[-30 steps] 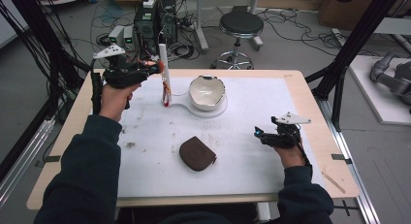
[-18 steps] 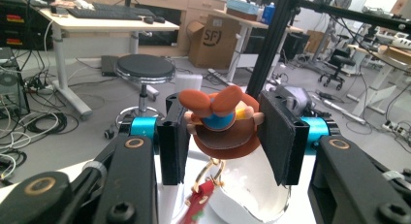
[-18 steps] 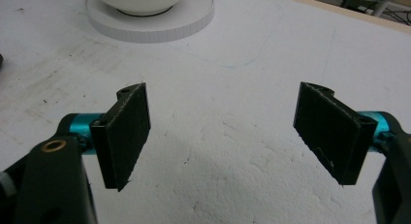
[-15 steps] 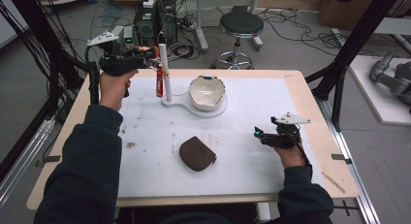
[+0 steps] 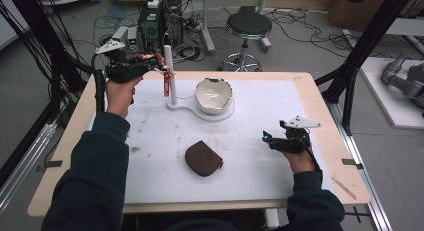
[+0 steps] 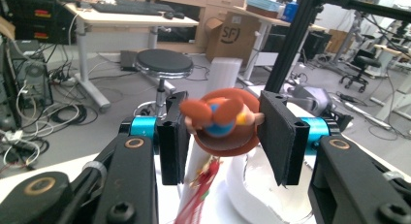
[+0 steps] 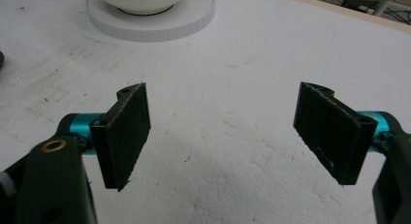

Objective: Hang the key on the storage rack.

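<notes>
Charm point(image 6: 222, 122) pinched in the left tool point(image 6: 219, 132), held above the bench's far left corner.

Its jaws press on both sides of the round orange-brown charm, from which a red tassel point(image 5: 166, 84) hangs beside the white upright post point(image 5: 170, 73). That post rises from a white stand point(image 5: 187, 109) whose round end carries a white bowl point(image 5: 213, 94) near the far edge. A dark brown pouch point(image 5: 203, 158) lies toward the near edge. The right tool point(image 7: 220, 136) rests low near the right edge, jaws spread wide, gripping nothing.
</notes>
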Motion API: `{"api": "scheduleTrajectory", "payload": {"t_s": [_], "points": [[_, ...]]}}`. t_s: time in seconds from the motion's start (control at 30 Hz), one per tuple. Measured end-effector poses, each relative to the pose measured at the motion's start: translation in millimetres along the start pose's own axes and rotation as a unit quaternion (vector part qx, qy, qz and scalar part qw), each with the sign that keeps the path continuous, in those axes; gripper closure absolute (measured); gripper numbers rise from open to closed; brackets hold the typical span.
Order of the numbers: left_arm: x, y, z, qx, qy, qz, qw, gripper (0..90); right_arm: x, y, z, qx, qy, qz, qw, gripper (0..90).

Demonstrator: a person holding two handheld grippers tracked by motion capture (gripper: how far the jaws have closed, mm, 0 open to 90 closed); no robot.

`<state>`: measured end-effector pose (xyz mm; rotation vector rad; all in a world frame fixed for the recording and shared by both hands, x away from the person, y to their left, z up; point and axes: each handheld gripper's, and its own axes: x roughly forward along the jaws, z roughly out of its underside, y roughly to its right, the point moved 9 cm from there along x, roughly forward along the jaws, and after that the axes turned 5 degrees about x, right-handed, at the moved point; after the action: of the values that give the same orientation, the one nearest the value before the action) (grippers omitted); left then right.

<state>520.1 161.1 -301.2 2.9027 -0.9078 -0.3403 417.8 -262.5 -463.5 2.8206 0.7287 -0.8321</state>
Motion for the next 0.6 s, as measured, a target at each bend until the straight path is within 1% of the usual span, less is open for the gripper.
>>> {"api": "scheduleTrajectory", "payload": {"t_s": [0.17, 0.2, 0.27, 0.3, 0.33, 0.37, 0.4, 0.47, 0.5, 0.53, 0.57, 0.6], "points": [[-9.8, -11.5, 28.8, -0.019, -0.007, -0.008, 0.9997, 55.0, -0.3, -0.4, -0.3, -0.002, 0.001, 0.0, 1.0, 21.1], [-11.9, -11.9, 34.9, -0.019, -0.007, -0.008, 0.9998, 55.0, -0.4, -0.3, -0.2, -0.003, 0.001, 0.0, 1.0, 21.1], [-16.0, -11.1, 47.9, -0.012, -0.013, -0.008, 0.9998, 54.9, -0.1, -0.5, -0.4, -0.003, 0.001, 0.0, 1.0, 21.2], [-16.0, -11.1, 47.9, -0.012, -0.013, -0.008, 0.9998, 54.8, -0.1, -0.5, -0.4, -0.003, 0.001, 0.0, 1.0, 21.2], [-17.9, -10.4, 53.7, -0.011, -0.012, -0.011, 0.9998, 54.8, -0.2, -0.6, -0.3, -0.003, 0.0, 0.001, 1.0, 21.1], [-21.2, -7.6, 64.6, -0.007, -0.015, -0.01, 0.9998, 54.7, -0.5, -1.1, -0.2, -0.001, 0.0, 0.002, 1.0, 21.2], [-23.0, -6.5, 69.5, -0.003, -0.013, -0.013, 0.9998, 54.9, -0.5, -1.0, -0.3, -0.003, 0.0, 0.002, 1.0, 21.2], [-26.1, -3.9, 80.3, -0.005, -0.02, -0.008, 0.9998, 54.0, -0.7, -1.2, -0.3, -0.004, 0.001, 0.001, 1.0, 21.1], [-26.1, -3.9, 80.3, -0.005, -0.02, -0.008, 0.9998, 51.8, -0.7, -1.2, -0.3, -0.004, 0.001, 0.001, 1.0, 21.1], [-29.1, -3.3, 93.2, -0.004, -0.035, -0.008, 0.9993, 49.9, -1.0, -1.3, -0.4, -0.004, 0.001, 0.0, 1.0, 21.1], [-29.1, -3.3, 93.2, -0.004, -0.035, -0.008, 0.9993, 48.7, -1.0, -1.3, -0.4, -0.004, 0.001, 0.0, 1.0, 21.1], [-34.0, -3.1, 105.0, -0.006, -0.042, -0.006, 0.9991, 47.7, -1.0, -1.6, -0.4, -0.003, 0.001, 0.0, 1.0, 21.1]]}}
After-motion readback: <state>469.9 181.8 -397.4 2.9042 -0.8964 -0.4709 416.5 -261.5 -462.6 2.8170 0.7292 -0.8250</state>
